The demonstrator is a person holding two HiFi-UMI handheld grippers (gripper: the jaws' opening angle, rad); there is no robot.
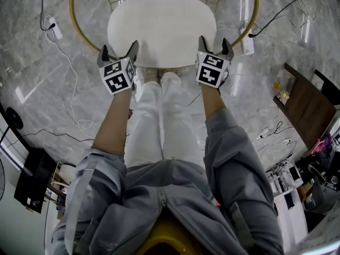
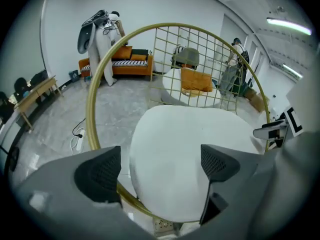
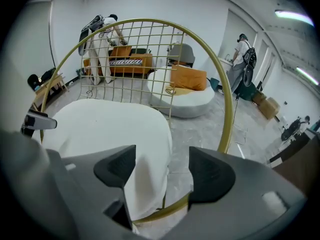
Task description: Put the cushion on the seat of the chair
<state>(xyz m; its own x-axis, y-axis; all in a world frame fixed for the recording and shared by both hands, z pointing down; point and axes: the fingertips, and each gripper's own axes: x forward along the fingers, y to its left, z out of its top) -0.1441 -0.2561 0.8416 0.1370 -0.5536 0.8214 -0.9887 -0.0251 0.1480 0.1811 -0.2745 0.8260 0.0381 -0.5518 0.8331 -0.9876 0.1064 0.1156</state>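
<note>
Lying just beyond parted fingers (image 1: 132, 51): cushion (image 1: 162, 31)

We find the cushion (image 1: 162, 31) to be white, smooth and plain: a broad, rounded pad with softly curved corners. It lies flat on the seat of the chair (image 1: 85, 36), inside the chair's frame. Its front edge rests over the lower arc of the frame and droops a little at the right corner. The chair is gold metal. A large round hoop (image 2: 92, 109) rises around the seat, and a square wire grid back (image 2: 200, 59) fills its rear part. The cushion's rear edge appears to reach the foot of that grid.
</note>
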